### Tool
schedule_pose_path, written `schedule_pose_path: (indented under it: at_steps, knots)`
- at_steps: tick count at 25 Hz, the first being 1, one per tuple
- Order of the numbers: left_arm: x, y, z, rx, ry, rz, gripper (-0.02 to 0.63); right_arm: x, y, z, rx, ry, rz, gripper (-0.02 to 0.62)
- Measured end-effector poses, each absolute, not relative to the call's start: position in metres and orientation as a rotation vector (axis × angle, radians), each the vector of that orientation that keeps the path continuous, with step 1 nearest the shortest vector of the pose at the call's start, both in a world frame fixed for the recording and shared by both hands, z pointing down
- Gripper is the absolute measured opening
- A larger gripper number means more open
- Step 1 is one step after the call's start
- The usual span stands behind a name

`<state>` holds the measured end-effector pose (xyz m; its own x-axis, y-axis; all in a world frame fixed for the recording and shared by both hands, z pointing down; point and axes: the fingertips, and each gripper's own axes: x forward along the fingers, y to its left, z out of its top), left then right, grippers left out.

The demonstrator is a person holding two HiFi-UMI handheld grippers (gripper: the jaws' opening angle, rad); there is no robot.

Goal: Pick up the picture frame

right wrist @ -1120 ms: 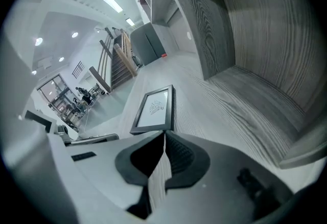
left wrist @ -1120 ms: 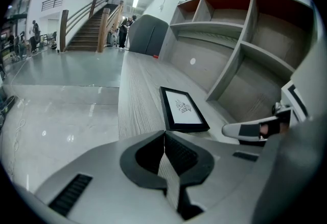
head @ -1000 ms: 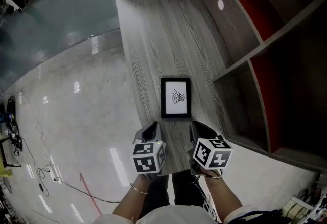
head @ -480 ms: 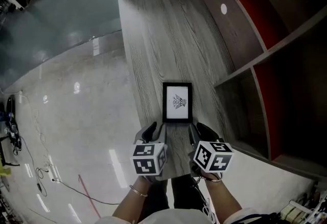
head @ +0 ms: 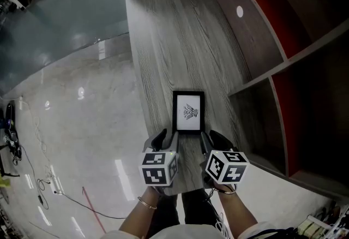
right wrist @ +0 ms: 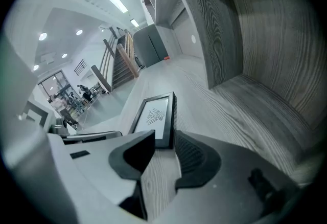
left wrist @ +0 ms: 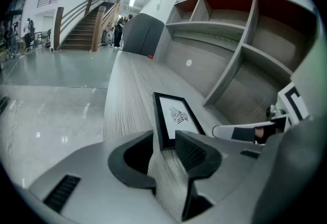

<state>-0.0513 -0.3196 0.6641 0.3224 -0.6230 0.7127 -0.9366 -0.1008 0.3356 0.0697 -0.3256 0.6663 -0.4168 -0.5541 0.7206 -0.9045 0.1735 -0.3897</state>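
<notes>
The left gripper (left wrist: pixel 164 142) has its jaws wide apart; they have just been opening, and the near left corner of the picture frame (head: pixel 188 111) sits at the mouth of the gap, with no pad pressing on it. The right gripper (right wrist: pixel 164 142) is close beside it, its jaws also apart, with the near right corner of the frame just ahead of its gap. The frame lies flat on the grey wooden table (head: pixel 163 41), directly in front of both tools. An open shelf unit (head: pixel 262 36) stands to the right of the right gripper.
</notes>
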Motion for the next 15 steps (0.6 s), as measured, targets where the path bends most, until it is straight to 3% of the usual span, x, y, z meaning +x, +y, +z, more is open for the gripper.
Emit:
schedule_pose_path:
  at_steps: [15]
  knots:
    - [-0.049, -0.339, 0.681, 1.749, -1.366, 0.509, 0.143, 0.068, -0.345, 0.678, 1.335, -2.033, 1.143, 0.117]
